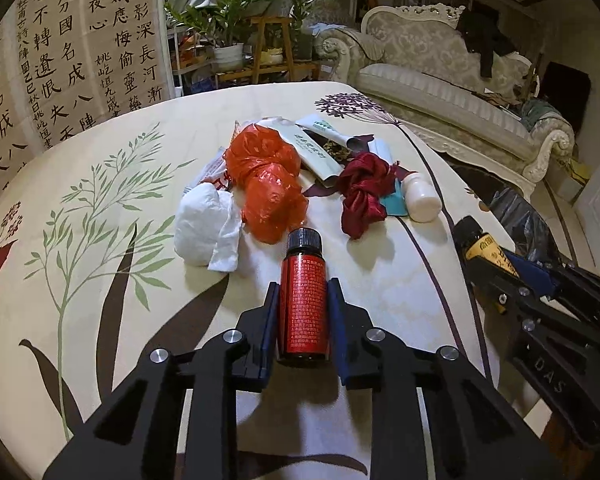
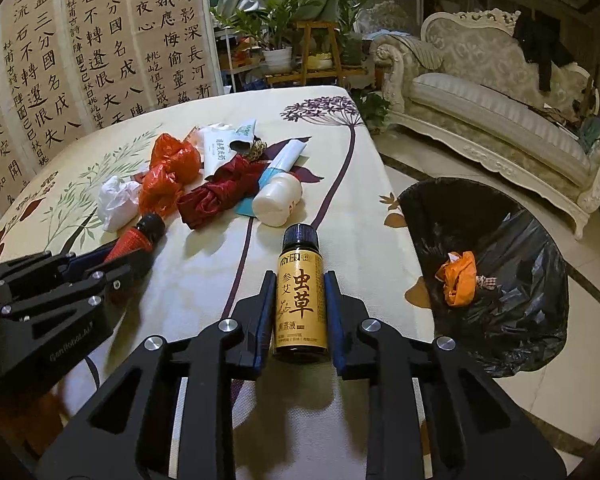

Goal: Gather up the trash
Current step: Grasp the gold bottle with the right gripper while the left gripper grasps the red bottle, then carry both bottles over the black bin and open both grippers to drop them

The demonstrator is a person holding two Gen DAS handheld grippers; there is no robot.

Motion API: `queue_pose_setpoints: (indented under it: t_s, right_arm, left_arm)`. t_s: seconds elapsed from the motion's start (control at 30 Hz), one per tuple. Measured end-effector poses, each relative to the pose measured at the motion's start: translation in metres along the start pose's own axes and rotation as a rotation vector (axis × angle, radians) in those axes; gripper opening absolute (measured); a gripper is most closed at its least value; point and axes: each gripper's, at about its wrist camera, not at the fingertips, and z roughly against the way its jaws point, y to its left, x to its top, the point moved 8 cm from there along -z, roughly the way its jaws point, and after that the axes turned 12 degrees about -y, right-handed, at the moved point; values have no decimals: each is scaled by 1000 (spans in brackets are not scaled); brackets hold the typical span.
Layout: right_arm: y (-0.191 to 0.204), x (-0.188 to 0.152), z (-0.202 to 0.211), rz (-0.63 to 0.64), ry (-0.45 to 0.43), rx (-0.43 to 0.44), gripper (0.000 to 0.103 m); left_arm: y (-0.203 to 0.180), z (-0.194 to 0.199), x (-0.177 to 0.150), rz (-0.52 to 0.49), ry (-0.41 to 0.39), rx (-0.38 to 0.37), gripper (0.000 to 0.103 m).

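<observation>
My left gripper [image 1: 303, 286] is shut on a small red-labelled bottle [image 1: 303, 304] with a black cap, held above the table. My right gripper [image 2: 296, 278] is shut on a small yellow-labelled bottle [image 2: 300, 304] with a black cap. Each gripper also shows in the other view: the right one [image 1: 496, 264] at the table's right edge, the left one [image 2: 128, 248] at the left. A pile of trash lies mid-table: white tissue [image 1: 208, 228], orange plastic bag [image 1: 268, 184], red cloth [image 1: 364, 192], white bottle [image 1: 420, 196], paper packets [image 1: 320, 148].
A bin with a black liner [image 2: 512, 320] stands on the floor right of the table [image 2: 204, 288], holding an orange wad [image 2: 458, 278]. A sofa [image 2: 500, 112] stands beyond it. A calligraphy screen and potted plants [image 2: 276, 28] stand behind the table.
</observation>
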Motion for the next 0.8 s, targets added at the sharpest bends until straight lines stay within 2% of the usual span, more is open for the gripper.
queue_pose_setpoints:
  t_s: [0.3, 0.8]
  right_arm:
    - [-21, 16, 13, -22, -55, -43, 23]
    - [-131, 39, 27, -99, -134, -281, 23]
  left_arm:
    - [-11, 12, 11, 9, -47, -32, 25]
    - [-86, -5, 60, -62, -150, -137, 25]
